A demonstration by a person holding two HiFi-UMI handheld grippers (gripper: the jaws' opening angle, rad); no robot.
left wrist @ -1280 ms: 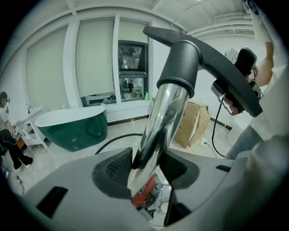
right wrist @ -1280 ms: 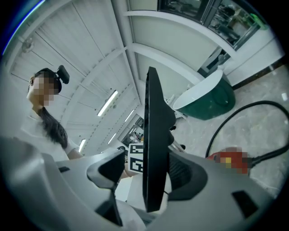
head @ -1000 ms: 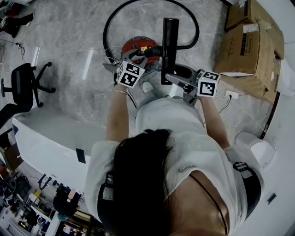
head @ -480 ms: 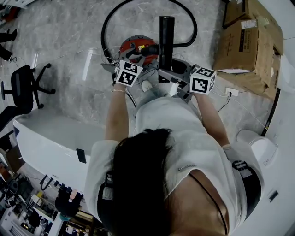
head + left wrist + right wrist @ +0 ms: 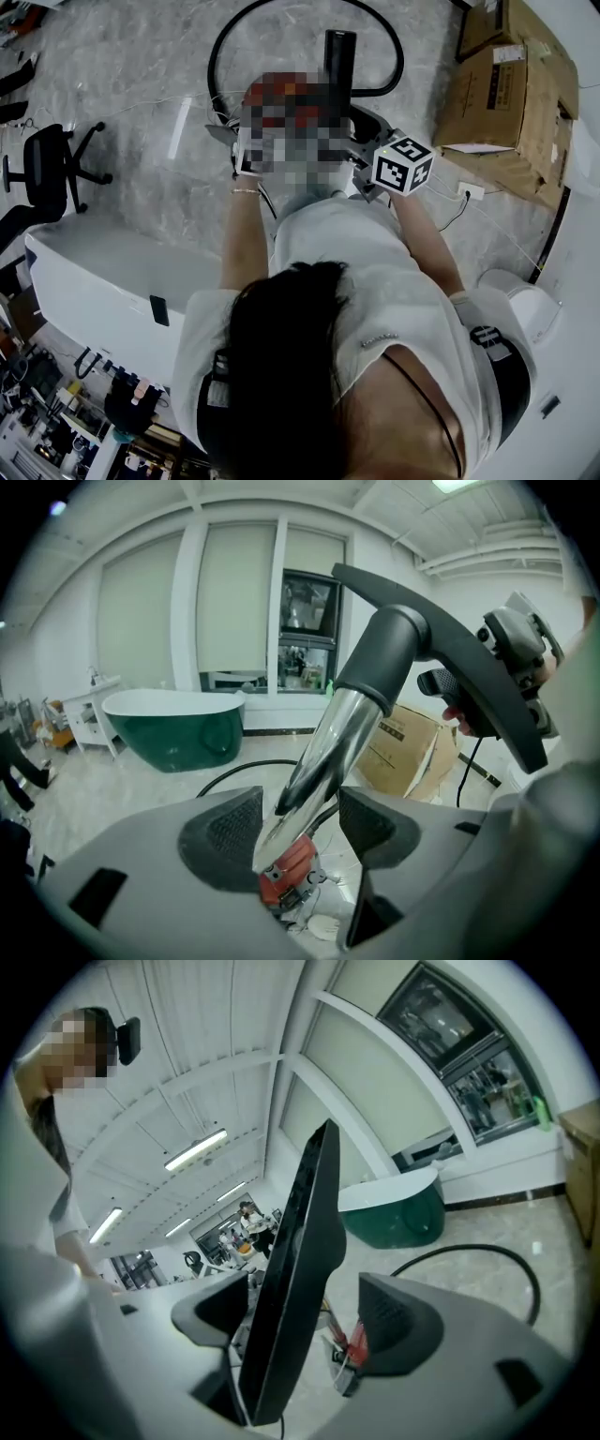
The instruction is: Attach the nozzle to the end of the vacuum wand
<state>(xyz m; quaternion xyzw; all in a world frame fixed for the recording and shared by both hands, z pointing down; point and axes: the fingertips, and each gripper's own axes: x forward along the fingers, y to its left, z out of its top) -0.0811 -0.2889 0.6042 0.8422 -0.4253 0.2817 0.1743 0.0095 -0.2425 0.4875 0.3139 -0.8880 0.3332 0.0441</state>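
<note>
Grey marbled floor (image 5: pixel 141 75). White bathtub (image 5: pixel 94 281) at left, black office chair (image 5: pixel 49 171) near it. Cardboard boxes (image 5: pixel 506 94) at right. Green bathtub (image 5: pixel 173 726) below tall shaded windows (image 5: pixel 234 602). White ceiling, strip lights (image 5: pixel 195 1149) on.

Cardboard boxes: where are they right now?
Head view, upper right: the cardboard boxes sit on the floor, just right of the black hose loop. In the left gripper view they show behind the chrome wand.

Black nozzle (image 5: pixel 339 54) within the hose loop (image 5: pixel 214 62)
</note>
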